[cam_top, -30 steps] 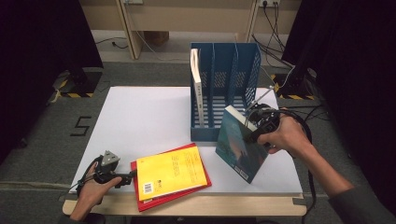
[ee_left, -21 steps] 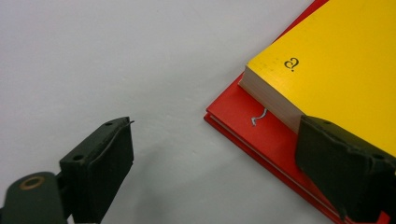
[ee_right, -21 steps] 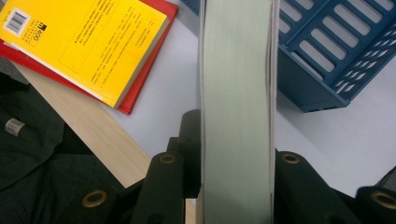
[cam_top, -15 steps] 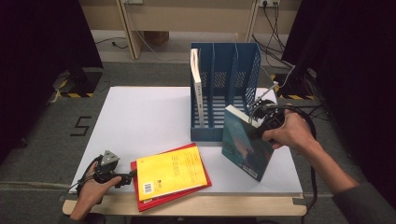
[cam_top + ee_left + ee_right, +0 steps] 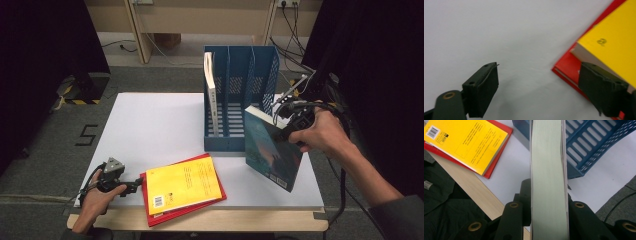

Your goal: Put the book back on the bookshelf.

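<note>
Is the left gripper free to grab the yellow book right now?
Probably yes. The left gripper is open with nothing between its jaws, right beside the yellow book, which lies on top of the red book with nothing on it.

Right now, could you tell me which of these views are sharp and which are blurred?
High view: evenly lit, fairly sharp, dark curtains at both sides. Left gripper view: soft, the yellow book smeared at its edges. Right gripper view: the teal book close and clear, held edge-on.
</note>
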